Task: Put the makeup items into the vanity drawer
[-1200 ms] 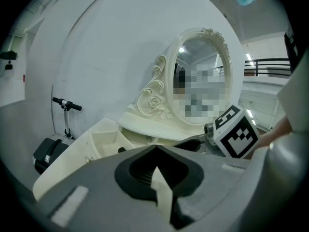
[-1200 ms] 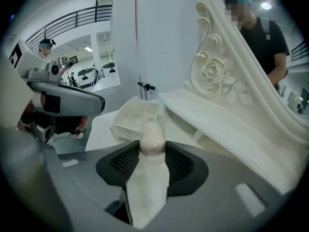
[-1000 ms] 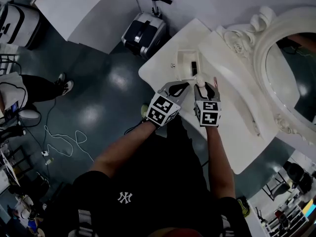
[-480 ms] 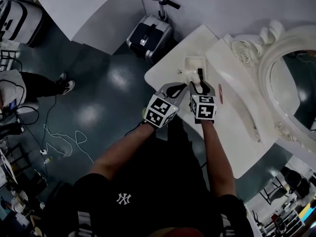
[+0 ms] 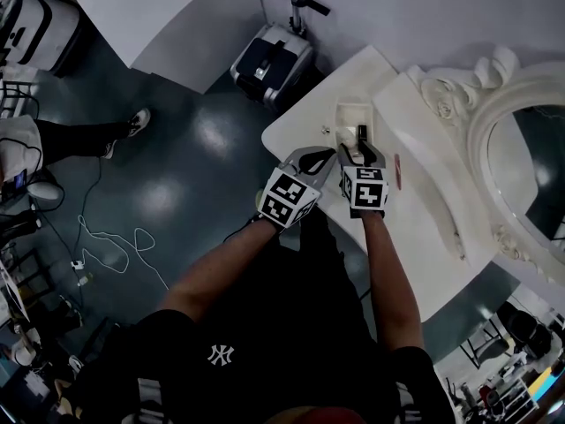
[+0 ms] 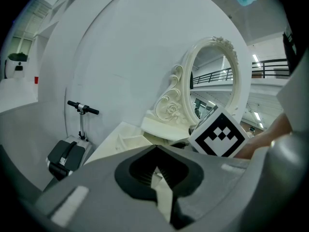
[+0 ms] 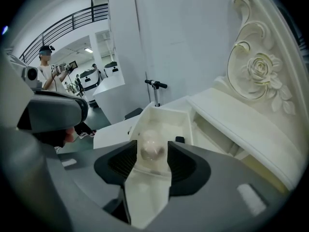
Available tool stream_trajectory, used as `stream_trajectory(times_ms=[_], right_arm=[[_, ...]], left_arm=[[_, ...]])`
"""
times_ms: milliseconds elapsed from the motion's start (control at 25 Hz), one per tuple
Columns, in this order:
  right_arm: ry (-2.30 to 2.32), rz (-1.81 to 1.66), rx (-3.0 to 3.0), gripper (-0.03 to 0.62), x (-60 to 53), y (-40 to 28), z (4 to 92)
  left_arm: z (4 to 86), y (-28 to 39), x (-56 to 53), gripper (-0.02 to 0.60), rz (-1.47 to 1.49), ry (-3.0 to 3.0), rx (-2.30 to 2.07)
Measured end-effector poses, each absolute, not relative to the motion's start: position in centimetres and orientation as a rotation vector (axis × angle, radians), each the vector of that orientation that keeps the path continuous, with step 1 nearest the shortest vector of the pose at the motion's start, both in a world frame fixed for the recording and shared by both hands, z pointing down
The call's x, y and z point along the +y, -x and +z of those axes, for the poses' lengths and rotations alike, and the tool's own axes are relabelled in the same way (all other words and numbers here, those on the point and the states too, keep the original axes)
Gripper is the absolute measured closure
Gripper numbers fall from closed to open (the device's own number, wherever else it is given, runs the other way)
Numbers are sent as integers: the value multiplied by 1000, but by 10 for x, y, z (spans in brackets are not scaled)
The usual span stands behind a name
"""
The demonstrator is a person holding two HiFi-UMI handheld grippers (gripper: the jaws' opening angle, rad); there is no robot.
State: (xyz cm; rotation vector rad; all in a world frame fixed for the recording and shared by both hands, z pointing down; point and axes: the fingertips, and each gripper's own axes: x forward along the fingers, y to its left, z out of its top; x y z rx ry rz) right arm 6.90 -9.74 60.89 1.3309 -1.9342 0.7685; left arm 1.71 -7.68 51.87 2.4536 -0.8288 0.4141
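Note:
The white vanity drawer (image 5: 350, 113) stands pulled open at the table's far end, with a small black item (image 5: 361, 133) inside. My right gripper (image 5: 360, 151) hovers at the drawer's near edge, shut on a small pale round makeup item (image 7: 151, 146). In the right gripper view the drawer (image 7: 147, 117) lies just beyond the jaws, and the black item (image 7: 179, 139) lies by its right wall. My left gripper (image 5: 327, 155) sits just left of the right one, over the tabletop, shut with nothing between its jaws (image 6: 154, 151). A thin pink item (image 5: 396, 168) lies on the tabletop to the right.
The white vanity table (image 5: 296, 126) carries an ornate oval mirror (image 5: 494, 148) on a raised shelf at the right. A folded scooter with a black case (image 5: 269, 60) is parked on the floor beyond the table. A person's legs (image 5: 75, 135) and a white cable (image 5: 106, 241) are at the left.
My right gripper has carried the round item left and forward, from over the tabletop to the drawer's near edge. The left gripper has barely moved. The head view shifted slightly.

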Motion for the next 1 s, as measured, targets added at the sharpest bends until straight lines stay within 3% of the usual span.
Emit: stream_trajectory(times_ms=[280, 800, 1000], right_arm=[[-1322, 769, -1950, 352, -92, -73, 608], [-1429, 755, -1948, 482, -67, -114, 589], [-1456, 734, -1946, 496, -56, -133, 587]], left_arm=[[521, -29, -76, 581, 420, -2461, -807], [515, -68, -59, 581, 424, -2494, -753], [513, -87, -51, 581, 423, -2508, -734]])
